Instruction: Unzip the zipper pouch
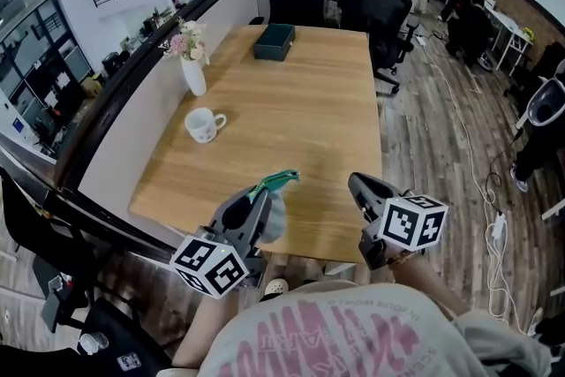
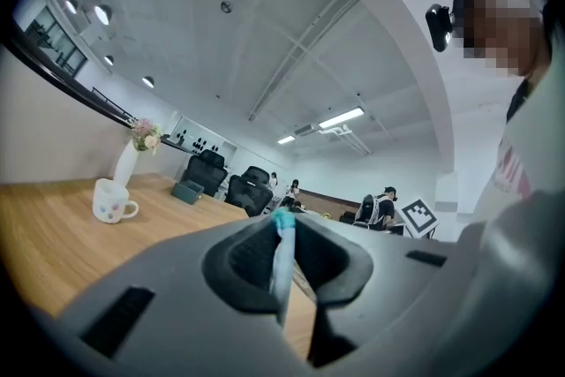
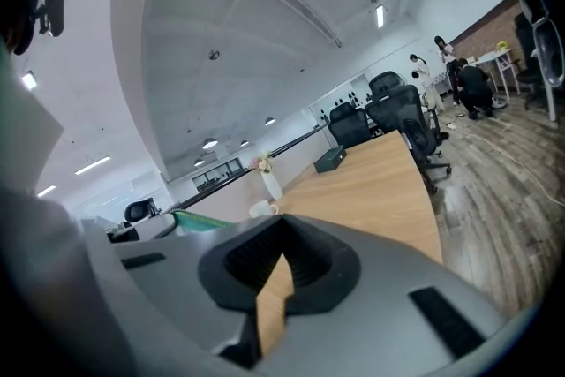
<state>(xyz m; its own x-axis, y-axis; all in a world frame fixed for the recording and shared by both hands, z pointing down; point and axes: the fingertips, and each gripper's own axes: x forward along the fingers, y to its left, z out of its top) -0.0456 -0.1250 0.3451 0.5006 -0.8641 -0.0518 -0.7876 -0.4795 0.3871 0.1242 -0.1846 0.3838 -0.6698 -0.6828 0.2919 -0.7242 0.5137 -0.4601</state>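
My left gripper (image 1: 261,195) hangs over the table's near edge, shut on the zipper pouch (image 1: 275,206). The pouch is pale grey, and its teal zipper edge (image 1: 278,181) sticks out up and to the right of the jaws. In the left gripper view the pouch (image 2: 282,260) stands on edge, pinched between the two pads, with its teal end on top. My right gripper (image 1: 358,184) is a hand's width to the right of the pouch, shut and apart from it. In the right gripper view the jaws (image 3: 281,231) meet with nothing between them, and the teal zipper (image 3: 199,223) shows at the left.
On the wooden table (image 1: 305,101) stand a white mug (image 1: 204,124) and a white vase with flowers (image 1: 192,66) at the left, and a dark green box (image 1: 274,41) at the far end. Black office chairs (image 1: 375,9) crowd the far right corner. People stand at the back right.
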